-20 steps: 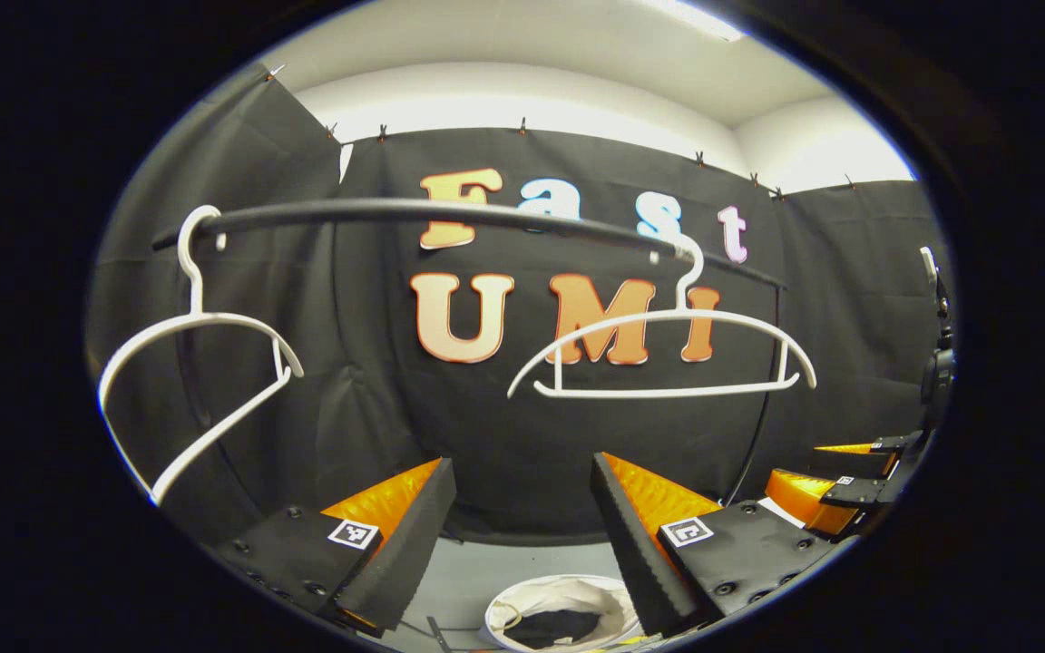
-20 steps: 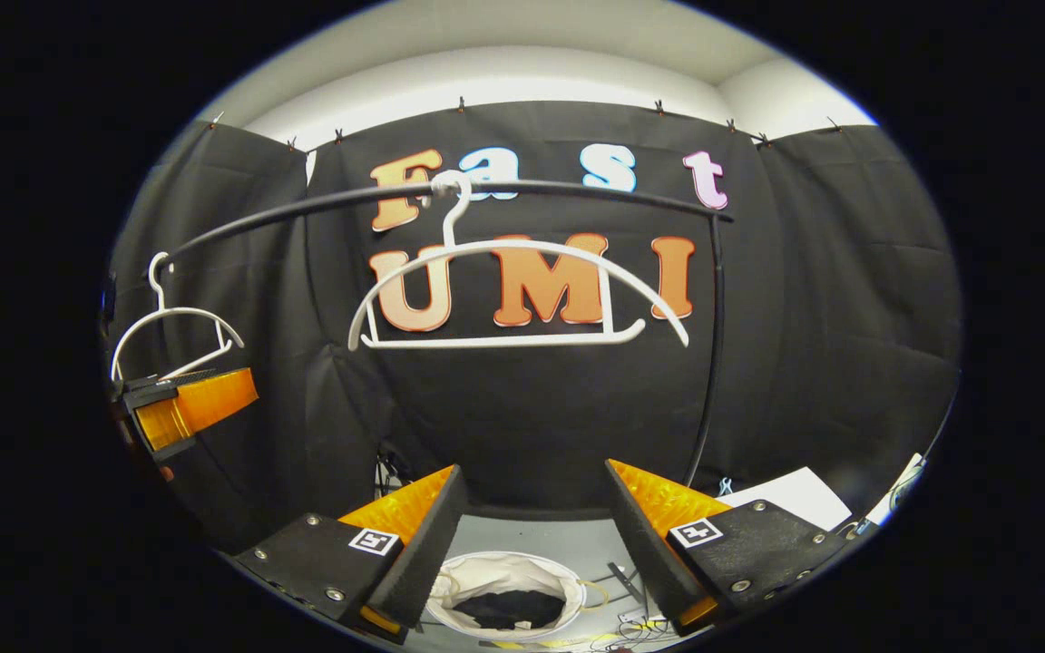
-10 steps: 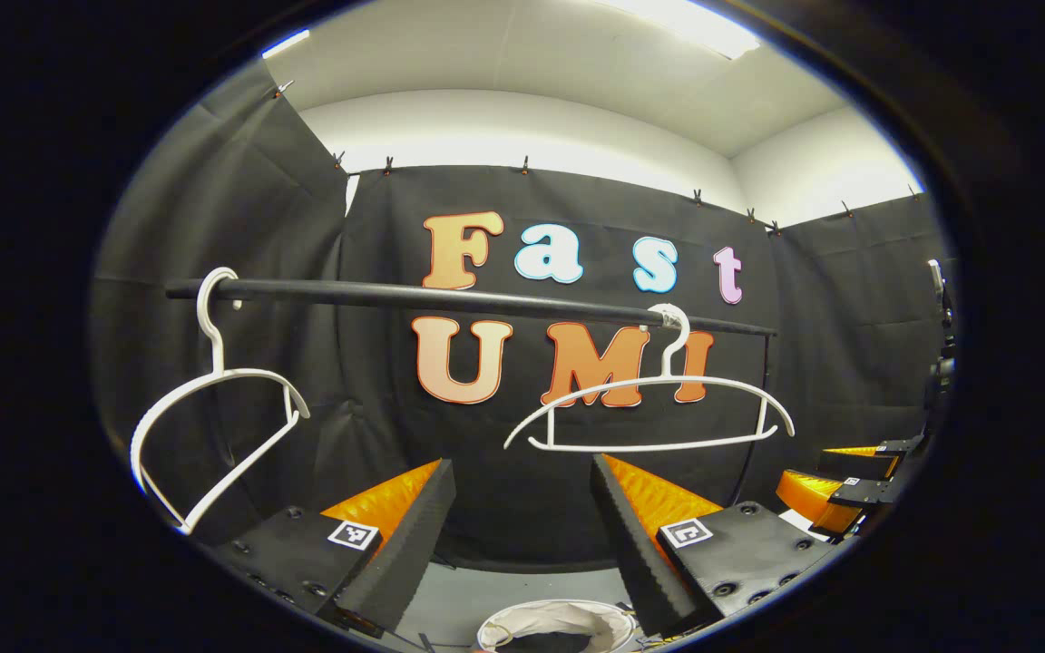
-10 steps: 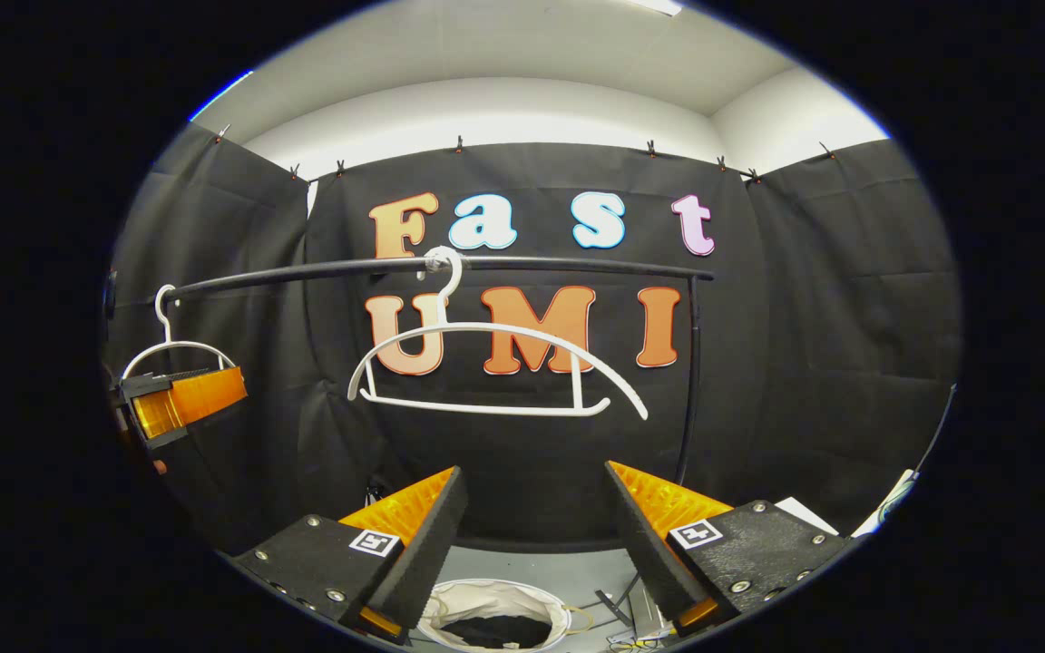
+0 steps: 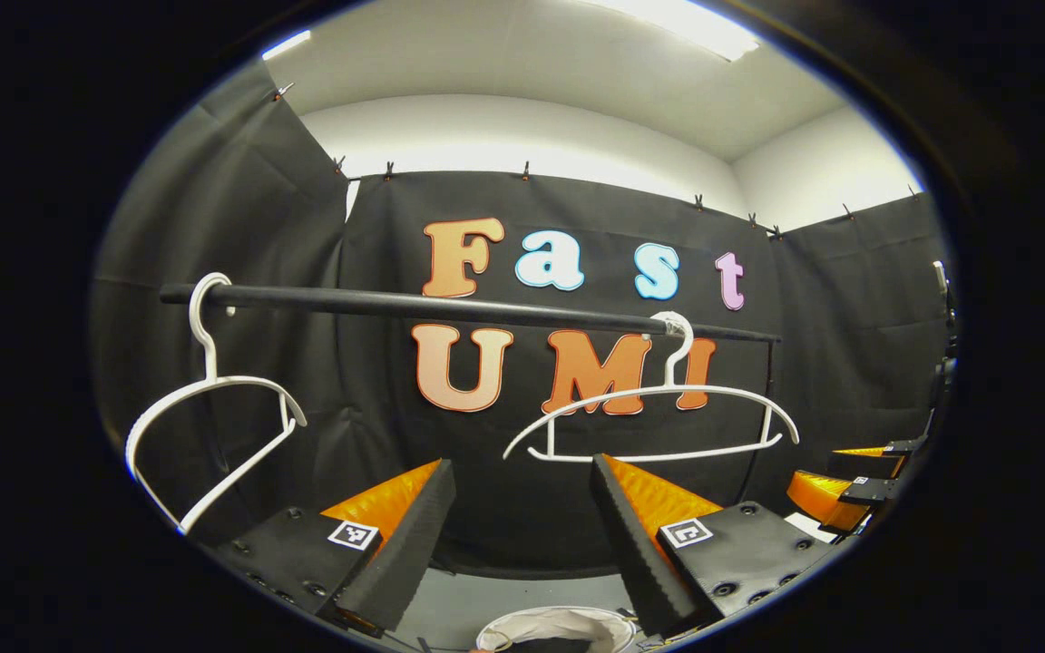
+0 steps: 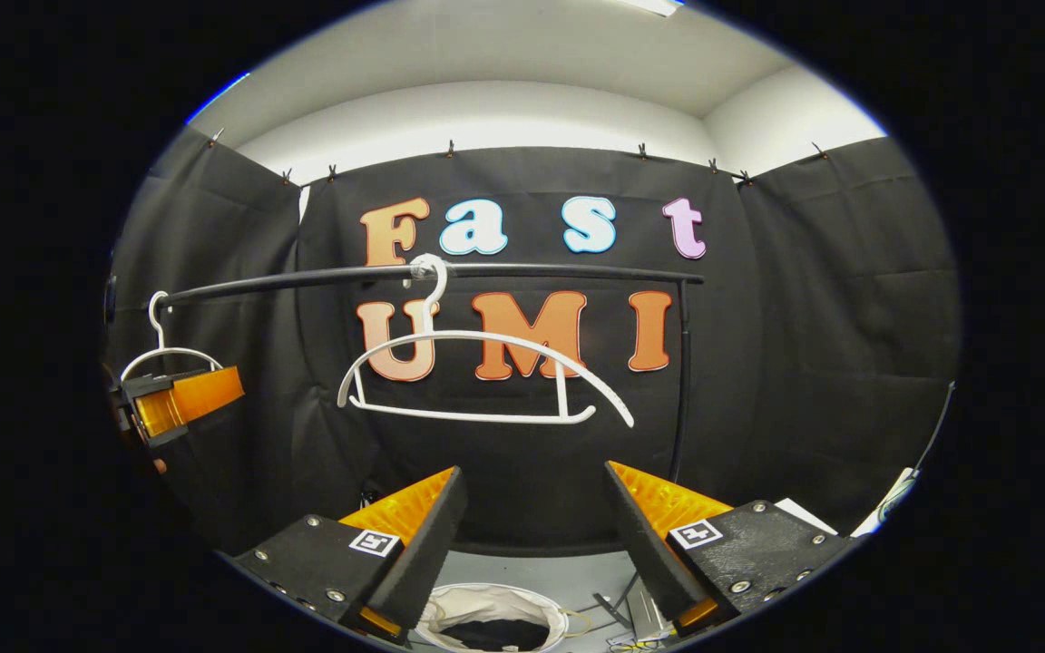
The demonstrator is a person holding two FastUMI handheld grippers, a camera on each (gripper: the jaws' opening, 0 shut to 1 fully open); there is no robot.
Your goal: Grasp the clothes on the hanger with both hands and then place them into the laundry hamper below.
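While both hangers [image 6: 477, 376] hang bare, left gripper [image 5: 518, 526] and right gripper [image 6: 532, 535] fingers stand released.

Lit from overhead: bright ceiling light strip [image 5: 668, 23] blown out at the top of the left gripper view, white upper wall [image 6: 486, 113] glowing in the right gripper view, black cloth soaking up the rest so the lower half reads dim. Strong fisheye bend toward the edges, with the clothes rail [image 5: 450, 308] curving in both views and darkening at the rim. Focus sharp throughout, no motion blur, soft shadows only, no glare on the white hangers [image 6: 477, 376].
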